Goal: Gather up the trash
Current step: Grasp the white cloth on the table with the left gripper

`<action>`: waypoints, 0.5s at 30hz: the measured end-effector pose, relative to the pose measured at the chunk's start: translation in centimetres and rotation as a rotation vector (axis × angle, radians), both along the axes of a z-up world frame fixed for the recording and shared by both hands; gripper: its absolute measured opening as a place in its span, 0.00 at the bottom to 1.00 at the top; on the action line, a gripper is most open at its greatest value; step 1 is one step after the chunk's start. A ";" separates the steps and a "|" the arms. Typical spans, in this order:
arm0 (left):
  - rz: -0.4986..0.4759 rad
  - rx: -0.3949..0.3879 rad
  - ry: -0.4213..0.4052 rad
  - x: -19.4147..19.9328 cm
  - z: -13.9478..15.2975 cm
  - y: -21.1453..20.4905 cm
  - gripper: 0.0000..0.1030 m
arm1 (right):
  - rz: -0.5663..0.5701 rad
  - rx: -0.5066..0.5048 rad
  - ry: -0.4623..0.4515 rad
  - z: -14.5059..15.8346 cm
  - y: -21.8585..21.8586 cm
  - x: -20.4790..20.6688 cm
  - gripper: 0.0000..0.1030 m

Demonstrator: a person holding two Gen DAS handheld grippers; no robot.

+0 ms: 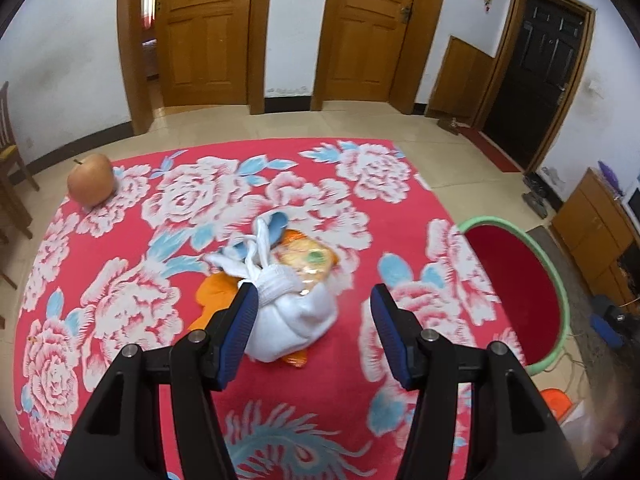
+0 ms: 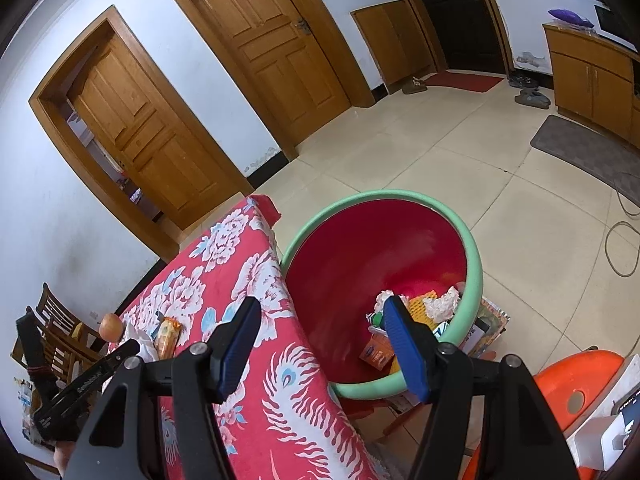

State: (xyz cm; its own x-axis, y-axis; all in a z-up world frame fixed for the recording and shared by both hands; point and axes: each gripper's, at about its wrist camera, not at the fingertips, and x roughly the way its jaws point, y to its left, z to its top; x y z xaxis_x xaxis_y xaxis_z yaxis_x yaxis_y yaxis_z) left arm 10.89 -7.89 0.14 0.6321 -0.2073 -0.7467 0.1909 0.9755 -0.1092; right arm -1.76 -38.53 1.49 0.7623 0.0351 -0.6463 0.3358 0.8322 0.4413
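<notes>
On the red floral tablecloth [image 1: 120,280] lies a knotted white sock [image 1: 296,320] on top of an orange snack packet [image 1: 310,258]. My left gripper [image 1: 314,296] hovers just short of them, open, with the sock close to its left finger and nothing pinched. An apple [image 1: 90,184] sits at the table's far left corner. The red basin with a green rim [image 2: 476,264] stands beside the table and holds crumpled paper [image 2: 444,302] and an orange box [image 2: 376,354]. My right gripper [image 2: 322,304] is open and empty over the table edge and basin.
An orange plastic stool [image 2: 576,376] stands near the basin, which rests on a box [image 2: 494,320]. A wooden chair [image 2: 60,320] stands past the table's far end. Wooden doors [image 1: 208,32], a cabinet [image 2: 588,76] and cables [image 2: 620,248] on the tiled floor surround the table.
</notes>
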 end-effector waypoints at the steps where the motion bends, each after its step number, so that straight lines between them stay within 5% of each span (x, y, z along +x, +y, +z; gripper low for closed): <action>1: 0.007 0.013 -0.002 0.1 -0.2 0.1 0.57 | 0.002 -0.001 0.002 0.0 0.0 0.1 0.65; 15: 0.048 -0.027 0.033 0.6 -1.6 2.0 0.17 | 0.017 -0.004 0.009 0.1 0.8 0.3 0.65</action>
State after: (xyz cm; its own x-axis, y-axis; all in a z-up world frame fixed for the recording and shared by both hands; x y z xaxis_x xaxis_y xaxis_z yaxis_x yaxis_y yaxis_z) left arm 11.54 -5.87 -1.43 0.6166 -0.1977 -0.7620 0.1396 0.9801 -0.1413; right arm -1.46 -37.69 1.61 0.7559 0.0454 -0.6531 0.3254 0.8395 0.4350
